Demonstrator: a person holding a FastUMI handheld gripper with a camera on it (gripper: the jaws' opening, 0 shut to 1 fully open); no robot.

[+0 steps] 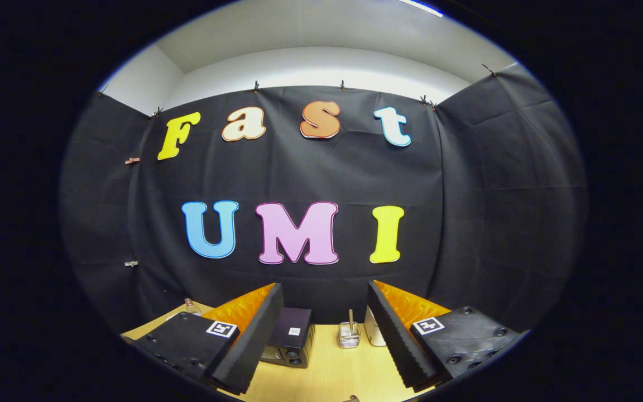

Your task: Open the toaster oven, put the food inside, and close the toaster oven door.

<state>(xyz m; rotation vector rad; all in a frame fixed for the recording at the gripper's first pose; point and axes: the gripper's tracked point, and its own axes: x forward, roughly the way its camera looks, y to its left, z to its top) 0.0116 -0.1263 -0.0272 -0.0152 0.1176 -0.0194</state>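
Observation:
A small dark toaster oven (289, 338) stands on the wooden table (332, 374) against the booth's back wall, well beyond my fingers and partly hidden by the left one. Its door looks closed, though only the top and right end show. My gripper (324, 343) is held high above the table and stands open, with nothing between its fingers (254, 335). A small brown bit (351, 398) shows on the table below the fingers; I cannot tell what it is.
A small wire holder (349, 334) with a stick in it stands right of the oven. A white container (374, 329) sits behind my right finger. A small glass jar (190, 305) stands at the table's far left. Black cloth walls close the booth on three sides.

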